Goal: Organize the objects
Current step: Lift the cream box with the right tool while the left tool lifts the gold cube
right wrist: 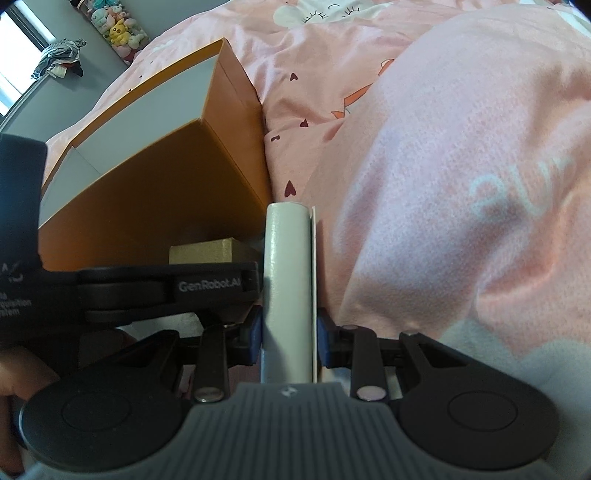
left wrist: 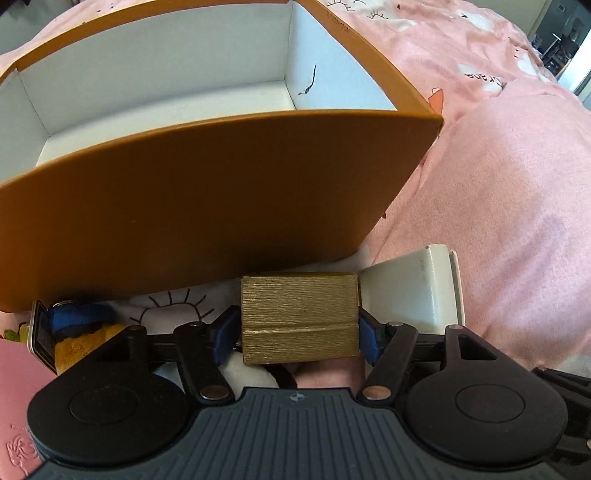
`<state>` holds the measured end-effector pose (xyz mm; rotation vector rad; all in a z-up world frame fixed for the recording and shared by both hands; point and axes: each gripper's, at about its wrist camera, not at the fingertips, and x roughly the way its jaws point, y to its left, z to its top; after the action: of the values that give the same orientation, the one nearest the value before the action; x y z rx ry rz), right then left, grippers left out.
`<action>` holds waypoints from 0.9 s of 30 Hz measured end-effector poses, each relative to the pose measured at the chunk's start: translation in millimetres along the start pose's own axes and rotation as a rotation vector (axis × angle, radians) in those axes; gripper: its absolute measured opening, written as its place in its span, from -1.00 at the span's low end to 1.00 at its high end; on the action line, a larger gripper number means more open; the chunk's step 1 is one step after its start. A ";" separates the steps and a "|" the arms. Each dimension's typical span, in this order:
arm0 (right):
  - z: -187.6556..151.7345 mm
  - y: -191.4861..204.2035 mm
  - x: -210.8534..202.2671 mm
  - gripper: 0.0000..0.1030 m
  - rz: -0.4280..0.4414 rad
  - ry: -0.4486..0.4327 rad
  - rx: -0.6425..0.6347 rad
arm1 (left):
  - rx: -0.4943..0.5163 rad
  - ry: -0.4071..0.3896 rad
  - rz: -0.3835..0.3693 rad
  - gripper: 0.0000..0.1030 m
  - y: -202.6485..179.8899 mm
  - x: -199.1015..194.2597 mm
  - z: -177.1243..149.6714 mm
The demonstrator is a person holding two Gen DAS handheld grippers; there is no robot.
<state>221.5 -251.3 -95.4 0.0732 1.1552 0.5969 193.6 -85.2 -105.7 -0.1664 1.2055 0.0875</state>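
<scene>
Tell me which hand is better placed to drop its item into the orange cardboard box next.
Right, probably. The right gripper is shut on the flat white box, ready to lift. The left gripper stands wide around the gold ribbed block, not yet gripping. The orange cardboard box is directly ahead.

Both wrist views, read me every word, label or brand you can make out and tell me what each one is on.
"GenRobot.AI": on the left hand-held gripper, seen in the right wrist view.
Small white print at that view's left edge: cut off, unreadable.
Print on the orange box rim: too small to read.
Upside-down lettering on the pink bedding: only partly legible.
Embossed mark on the pink item: unreadable.
</scene>
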 end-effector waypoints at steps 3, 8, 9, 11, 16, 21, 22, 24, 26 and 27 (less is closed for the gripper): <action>-0.4 -0.3 -0.2 -0.41 0.000 -0.001 0.000 | 0.026 0.009 -0.052 0.42 7.5 -0.8 1.5; -1.0 -0.2 -0.9 -0.41 -0.001 -0.001 -0.001 | -0.075 0.028 -0.181 0.42 37.1 -0.6 8.4; -0.9 -0.1 -0.7 -0.41 -0.002 -0.002 -0.002 | -0.075 0.028 -0.190 0.42 39.8 -0.8 9.0; -1.8 -0.1 -1.5 -0.41 -0.003 -0.004 -0.004 | -0.066 0.016 -0.197 0.43 41.1 -0.8 8.1; -1.0 0.2 -0.8 -0.41 -0.004 -0.006 -0.006 | -0.050 -0.003 -0.207 0.42 42.5 -2.9 8.5; -1.1 1.6 -1.4 -0.41 -0.015 -0.009 -0.011 | -0.020 -0.046 -0.252 0.41 51.1 -12.0 6.5; -0.9 2.7 -2.3 -0.39 -0.020 -0.012 -0.015 | -0.008 -0.056 -0.253 0.40 53.1 -16.1 5.5; -0.6 6.3 -3.6 -0.40 -0.031 -0.016 -0.028 | 0.007 -0.085 -0.264 0.39 60.3 -25.0 4.5; -0.3 9.5 -5.8 -0.40 -0.040 -0.020 -0.037 | 0.013 -0.116 -0.293 0.39 76.7 -40.2 -5.6; 1.0 10.8 -8.3 -0.40 -0.044 -0.024 -0.040 | 0.019 -0.135 -0.307 0.39 80.5 -47.4 -6.9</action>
<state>215.8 -245.9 -84.2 0.0210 1.1183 0.5782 157.8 -6.2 -70.4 -0.3215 1.0338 -0.1788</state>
